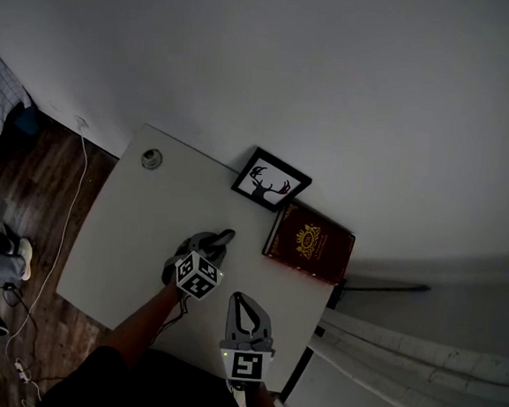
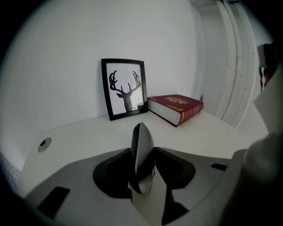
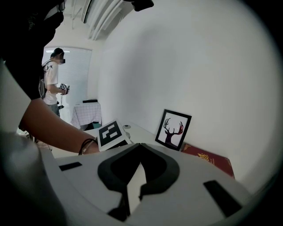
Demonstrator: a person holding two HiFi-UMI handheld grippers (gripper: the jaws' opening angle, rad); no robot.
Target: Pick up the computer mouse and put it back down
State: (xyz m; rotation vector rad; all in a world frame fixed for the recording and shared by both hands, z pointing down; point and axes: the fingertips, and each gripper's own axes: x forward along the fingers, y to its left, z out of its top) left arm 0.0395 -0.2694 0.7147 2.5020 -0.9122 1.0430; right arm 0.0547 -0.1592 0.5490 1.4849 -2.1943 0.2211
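My left gripper (image 2: 142, 155) holds the computer mouse (image 2: 140, 139) clamped on its edge (standing upright between the jaws) over the desk (image 2: 79, 137). My right gripper (image 3: 140, 145) sits closed and empty nearby.

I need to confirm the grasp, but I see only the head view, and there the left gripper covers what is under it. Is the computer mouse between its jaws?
Observer: Yes. In the left gripper view the computer mouse stands on its edge between the jaws of the left gripper, and both jaws press on it.
Operator: And the right gripper, does it hold something?
Observer: No. The right gripper view shows the right gripper with its jaws together and nothing between them.
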